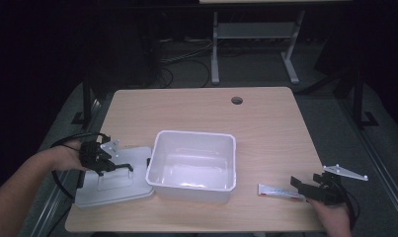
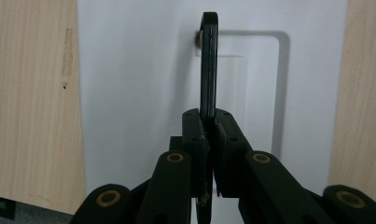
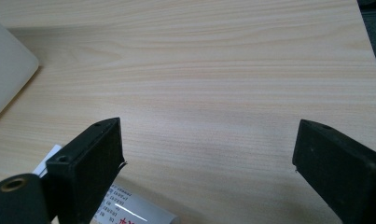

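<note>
The left gripper [image 2: 208,126] has its two black jaws pinched tight on the thin black handle [image 2: 208,65] of a white lid [image 2: 139,93]; in the left gripper view the handle stands on edge, rising straight out from between the pads, with the recessed panel of the lid behind it. From the high view the left gripper [image 1: 103,160] sits over the lid [image 1: 112,185], which lies flat at the near left corner of the table [image 1: 265,118], with the handle [image 1: 118,168] lifted off the lid's top. The lid touches or nearly touches the left wall of the white tub [image 1: 192,165], which stands open in the middle of the table, just right of it. The person's left hand [image 1: 70,155] and forearm come in from the lower left, with a black cable looping under the wrist. The right gripper [image 3: 206,163] has its jaws spread wide with nothing between them, only bare wood. A white tube [image 3: 129,212] with printed writing lies on the table just under and beside the left-hand jaw in that view; whether the jaw touches it I cannot tell. In the high view the right gripper [image 1: 305,187] rests low at the near right edge of the table, with the tube [image 1: 280,191] lying flat just in front of it, well apart from the tub.
</note>
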